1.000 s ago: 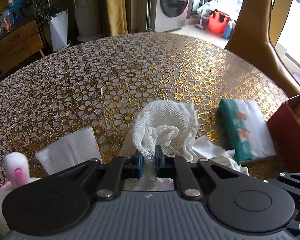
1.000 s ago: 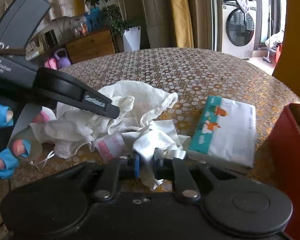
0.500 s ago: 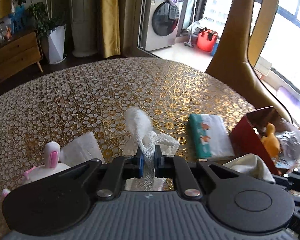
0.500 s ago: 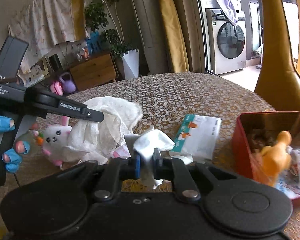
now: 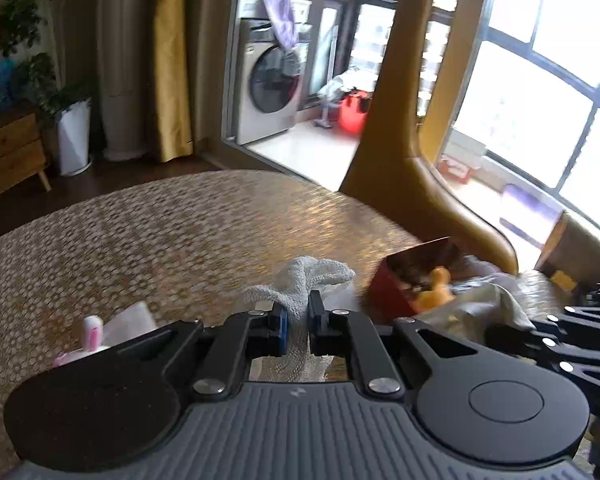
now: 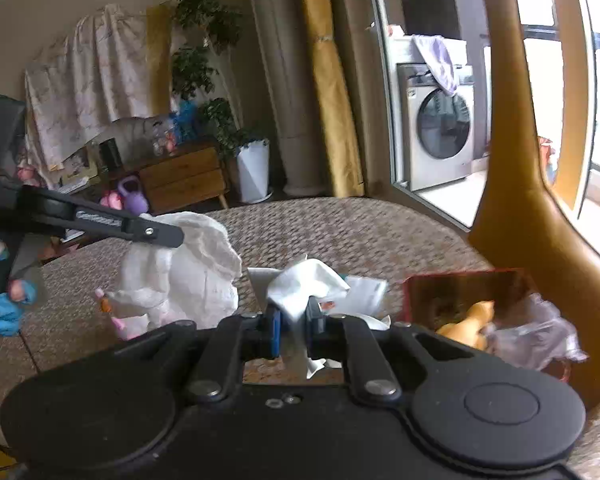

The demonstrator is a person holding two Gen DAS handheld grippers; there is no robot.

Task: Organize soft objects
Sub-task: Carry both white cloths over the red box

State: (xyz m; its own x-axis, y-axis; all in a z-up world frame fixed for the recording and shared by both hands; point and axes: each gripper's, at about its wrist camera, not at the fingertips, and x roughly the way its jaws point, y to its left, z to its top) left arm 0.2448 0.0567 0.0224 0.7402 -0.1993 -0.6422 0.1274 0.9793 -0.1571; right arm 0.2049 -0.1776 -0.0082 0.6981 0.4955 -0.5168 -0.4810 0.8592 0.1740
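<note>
**Patterned table, soft items lifted**

Raised over table [image 5: 148,240]: white mesh cloth [image 5: 300,276], pinched in left hand-held gripper [image 5: 296,324]. White tissue [image 6: 304,284], clamped in right hand-held gripper [image 6: 292,330]. Near right: red box [image 6: 416,292] with yellow toy [image 6: 468,322]. Below left: plush bunny [image 5: 90,336].

Round table [image 5: 172,240], gold floral-lace cover. On it: red box [image 6: 410,296], tissue pack [image 6: 364,289], pink-eared plush rabbit [image 5: 90,334], white napkin [image 5: 134,316].
</note>
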